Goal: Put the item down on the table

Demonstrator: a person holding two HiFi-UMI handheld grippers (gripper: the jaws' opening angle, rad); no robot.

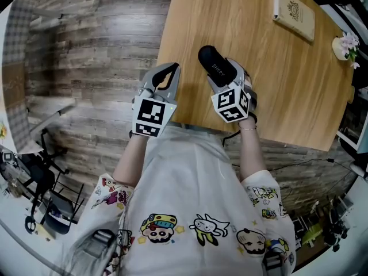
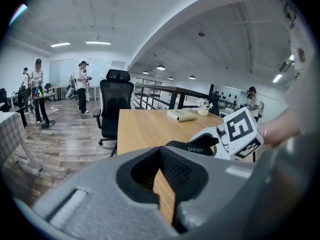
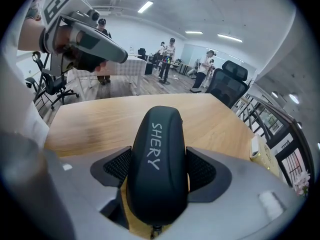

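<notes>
A black oblong case (image 1: 217, 68) with "SHERY" printed in white sticks out of my right gripper (image 1: 225, 73), which is shut on it. In the right gripper view the case (image 3: 157, 159) fills the space between the two padded jaws, lengthwise along them. It is over the near part of the wooden table (image 1: 259, 56); whether it touches the top I cannot tell. My left gripper (image 1: 171, 69) is shut with nothing in it, at the table's near left corner. The case (image 2: 192, 148) also shows in the left gripper view, to the right.
A cream book-like box (image 1: 294, 14) lies at the table's far side, and a small flower pot (image 1: 345, 46) stands at its right edge. A black office chair (image 2: 114, 104) stands at the far end. Wooden floor (image 1: 86, 68) lies to the left. People stand far off.
</notes>
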